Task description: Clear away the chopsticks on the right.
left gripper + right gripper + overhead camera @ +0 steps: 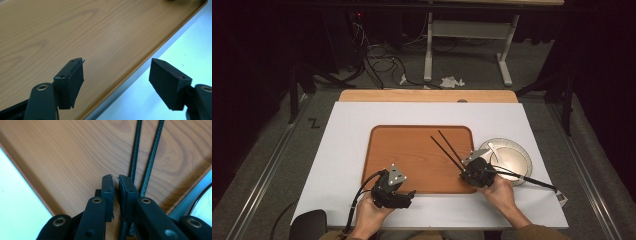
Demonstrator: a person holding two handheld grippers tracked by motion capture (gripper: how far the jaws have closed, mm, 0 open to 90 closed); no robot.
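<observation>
Right gripper [115, 178]: jaws nearly pressed together, nothing pinched, hard to tell | chopsticks [150, 162]: on wooden tray [62, 157], just beside jaws | feel: probably light, stiff, slick, roll easy | grab: mid-shaft, both together | left gripper [116, 75]: spread, idle

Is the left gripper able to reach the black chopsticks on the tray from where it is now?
Probably yes. The left gripper has its jaws open at the near edge of the wooden tray, and bare tray lies between it and the chopsticks, though the right gripper sits at their near ends.
</observation>
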